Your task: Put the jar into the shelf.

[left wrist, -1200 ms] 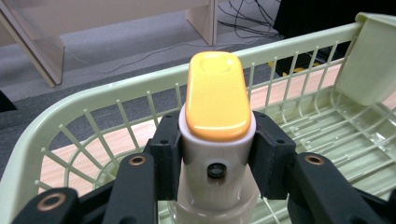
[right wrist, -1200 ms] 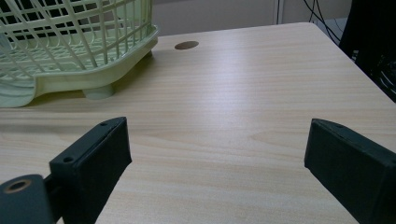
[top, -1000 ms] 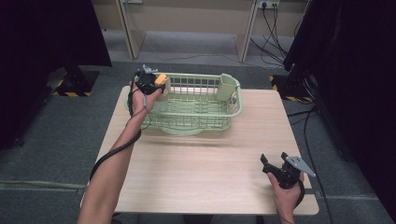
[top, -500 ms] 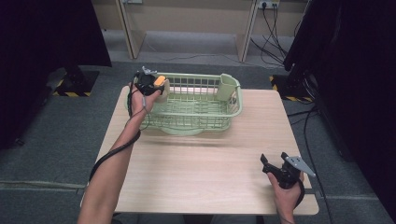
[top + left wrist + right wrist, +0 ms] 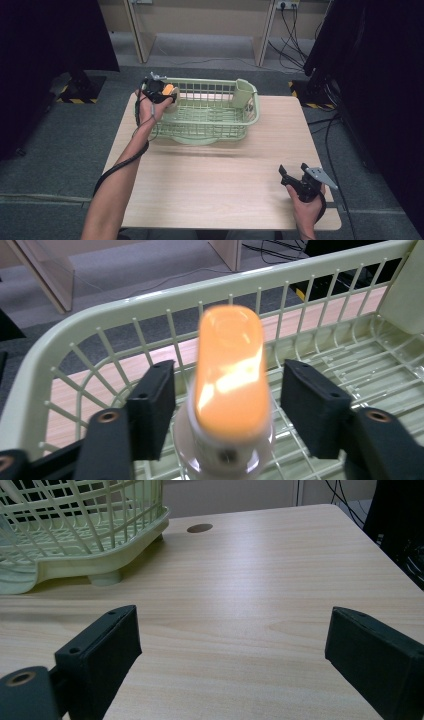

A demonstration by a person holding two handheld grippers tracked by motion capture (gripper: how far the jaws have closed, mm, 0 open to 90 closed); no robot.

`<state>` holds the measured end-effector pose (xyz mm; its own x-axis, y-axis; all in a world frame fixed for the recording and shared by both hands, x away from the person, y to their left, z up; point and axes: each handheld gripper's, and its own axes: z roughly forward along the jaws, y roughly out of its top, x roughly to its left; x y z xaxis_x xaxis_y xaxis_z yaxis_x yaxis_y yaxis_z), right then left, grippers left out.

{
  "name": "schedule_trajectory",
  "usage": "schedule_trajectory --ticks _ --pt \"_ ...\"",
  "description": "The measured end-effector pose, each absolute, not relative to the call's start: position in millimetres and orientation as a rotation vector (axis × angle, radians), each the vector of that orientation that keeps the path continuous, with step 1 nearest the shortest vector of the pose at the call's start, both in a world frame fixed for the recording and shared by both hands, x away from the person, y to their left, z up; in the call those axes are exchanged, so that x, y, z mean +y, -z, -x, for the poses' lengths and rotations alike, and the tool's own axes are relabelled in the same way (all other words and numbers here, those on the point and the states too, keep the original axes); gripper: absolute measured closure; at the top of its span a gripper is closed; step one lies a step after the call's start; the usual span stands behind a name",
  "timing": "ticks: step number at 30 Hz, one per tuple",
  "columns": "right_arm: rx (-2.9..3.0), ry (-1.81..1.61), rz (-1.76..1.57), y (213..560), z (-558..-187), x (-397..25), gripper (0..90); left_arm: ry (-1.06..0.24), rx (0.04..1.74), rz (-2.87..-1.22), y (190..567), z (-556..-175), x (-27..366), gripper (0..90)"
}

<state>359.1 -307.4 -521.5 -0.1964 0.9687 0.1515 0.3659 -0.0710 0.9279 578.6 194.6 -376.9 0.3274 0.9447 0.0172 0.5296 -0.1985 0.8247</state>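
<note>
A pale green dish basket [image 5: 254,111] stands at the far middle of the wooden table [image 5: 220,175]. At its far left corner my left gripper [image 5: 168,96] is open, its jaws on either side of an orange-topped, cream-based object [image 5: 170,90]. In the left gripper view the orange object [image 5: 230,375] stands upright between the jaws of the left gripper [image 5: 227,390], with a small gap on each side, above the basket's wire floor and inside its rim [image 5: 150,305]. My right gripper [image 5: 294,172] rests near the table's front right, open and holding nothing.
A solid cutlery pocket [image 5: 243,92] sits in the basket's far right corner. In the right gripper view the right gripper [image 5: 230,645] faces bare tabletop, with the basket's foot [image 5: 105,575] and a round cable hole [image 5: 199,528] farther off. Dark cabinets and floor cables surround the table.
</note>
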Motion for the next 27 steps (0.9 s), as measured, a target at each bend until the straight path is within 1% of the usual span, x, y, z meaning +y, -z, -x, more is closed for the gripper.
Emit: schedule_trajectory --ticks 4,8,17,27 --pt "1.597 -1.267 -1.451 521.5 -358.8 -307.2 7.8 -0.716 1.306 -1.839 375.5 -575.1 195.6 28.4" --pt "1.597 -1.266 -1.453 521.5 -359.1 -307.2 7.8 -0.724 1.294 -1.836 373.6 -570.8 195.4 25.6" --pt "1.596 -1.267 -1.452 521.5 -358.8 -307.2 7.8 -0.751 1.302 -1.808 370.4 -559.9 201.3 21.2" --pt "1.597 -1.262 -1.451 521.5 -359.0 -306.9 7.8 -0.757 1.261 -1.796 372.3 -543.0 203.5 18.9"
